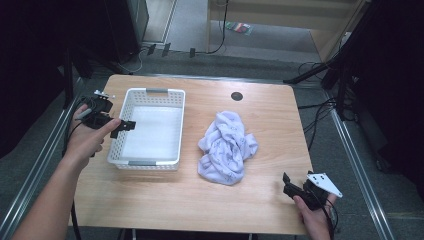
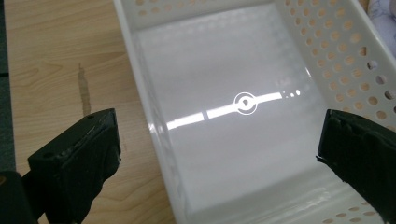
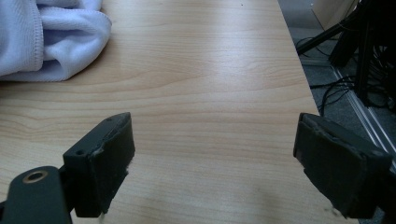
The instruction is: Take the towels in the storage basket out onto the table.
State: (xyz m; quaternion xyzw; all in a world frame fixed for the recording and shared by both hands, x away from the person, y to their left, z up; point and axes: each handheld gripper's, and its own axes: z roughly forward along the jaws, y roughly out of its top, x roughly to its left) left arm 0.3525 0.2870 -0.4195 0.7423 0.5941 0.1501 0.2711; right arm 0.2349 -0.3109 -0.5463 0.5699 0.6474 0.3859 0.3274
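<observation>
A white perforated basket (image 1: 176,107) stands empty on the left half of the wooden table (image 1: 165,195). A crumpled pale lilac cloth (image 1: 226,147) lies to its right, near the table's middle. My left gripper (image 1: 126,126) hovers at the basket's left wall, jaws open wide. In the left gripper view it (image 2: 219,154) looks down into the bare basket (image 2: 327,42), straddling its left wall. My right gripper (image 1: 289,186) is open low at the table's front right corner, apart from the cloth. In the right gripper view it (image 3: 212,163) holds nothing, and the cloth (image 3: 51,37) lies at the upper left.
A small round black grommet (image 1: 237,96) sits in the table top near the far edge. Cables and dark stands (image 1: 345,75) lie on the floor beyond the table's right side. Metal rails (image 1: 35,170) run along both sides.
</observation>
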